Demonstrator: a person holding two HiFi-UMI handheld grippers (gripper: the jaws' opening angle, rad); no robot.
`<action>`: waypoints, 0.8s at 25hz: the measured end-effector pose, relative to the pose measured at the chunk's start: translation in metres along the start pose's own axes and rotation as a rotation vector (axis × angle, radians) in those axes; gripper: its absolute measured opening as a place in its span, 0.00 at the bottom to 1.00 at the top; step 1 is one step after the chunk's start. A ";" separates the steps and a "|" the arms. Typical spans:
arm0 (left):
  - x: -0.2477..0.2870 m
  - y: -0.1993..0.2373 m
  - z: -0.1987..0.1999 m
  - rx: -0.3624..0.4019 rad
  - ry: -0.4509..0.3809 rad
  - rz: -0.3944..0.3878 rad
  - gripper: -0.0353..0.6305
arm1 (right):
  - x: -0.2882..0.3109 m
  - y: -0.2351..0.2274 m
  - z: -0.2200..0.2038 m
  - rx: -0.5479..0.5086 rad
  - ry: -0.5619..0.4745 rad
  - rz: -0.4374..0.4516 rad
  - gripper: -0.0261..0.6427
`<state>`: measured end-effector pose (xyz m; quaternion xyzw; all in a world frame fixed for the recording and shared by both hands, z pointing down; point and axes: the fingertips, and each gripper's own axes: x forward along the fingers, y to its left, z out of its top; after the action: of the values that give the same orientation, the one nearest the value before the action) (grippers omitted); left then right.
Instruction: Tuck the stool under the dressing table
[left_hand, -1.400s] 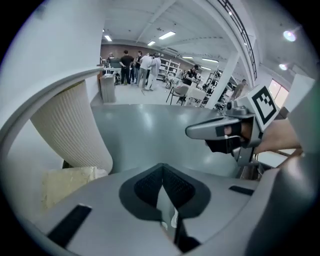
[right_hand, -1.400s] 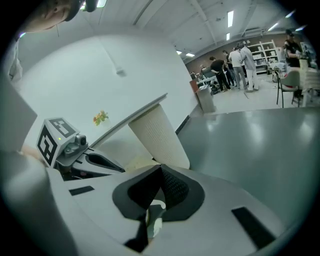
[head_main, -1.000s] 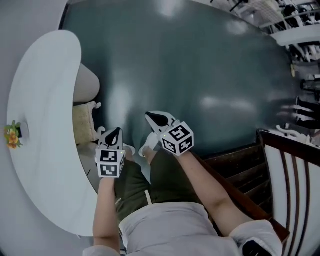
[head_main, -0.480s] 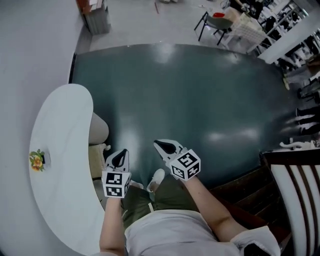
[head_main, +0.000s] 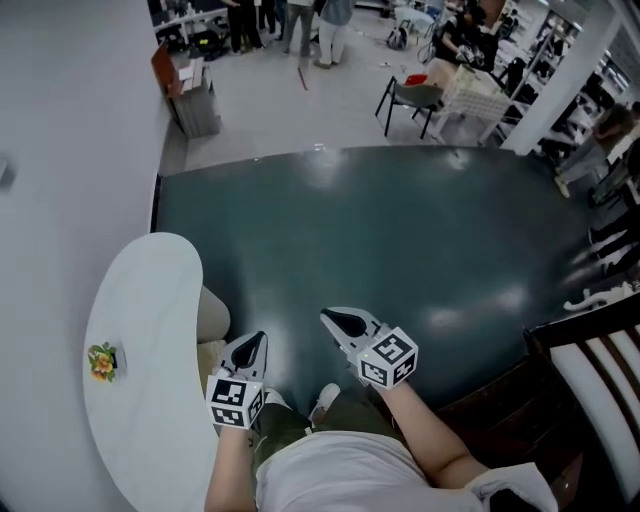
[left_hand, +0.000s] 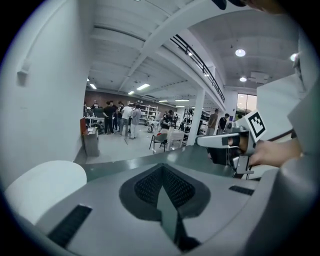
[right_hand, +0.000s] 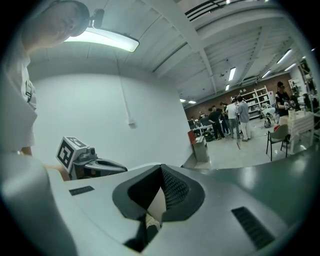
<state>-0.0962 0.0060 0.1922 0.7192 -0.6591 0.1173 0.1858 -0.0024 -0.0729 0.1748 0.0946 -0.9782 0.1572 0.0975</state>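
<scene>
Left tool (head_main: 252, 345) and right tool (head_main: 340, 322) are both hanging shut and empty in front of me because, I reckon, the stool (head_main: 211, 318) is already sitting tucked under the white surface (head_main: 140, 400) on my left.

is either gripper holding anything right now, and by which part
Nothing is held. The left hand-held gripper and the right hand-held gripper both have their jaws shut together with nothing between them.
</scene>
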 end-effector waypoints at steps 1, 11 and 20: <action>-0.004 -0.001 0.010 0.002 -0.020 -0.009 0.06 | -0.004 0.003 0.007 -0.004 -0.011 0.000 0.05; -0.018 0.002 0.085 0.077 -0.169 -0.068 0.06 | -0.019 0.026 0.058 -0.077 -0.088 -0.020 0.05; -0.025 -0.001 0.111 0.155 -0.220 -0.104 0.06 | -0.031 0.040 0.085 -0.216 -0.131 -0.078 0.05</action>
<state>-0.1064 -0.0182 0.0816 0.7732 -0.6261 0.0786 0.0623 0.0048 -0.0583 0.0777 0.1314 -0.9893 0.0403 0.0493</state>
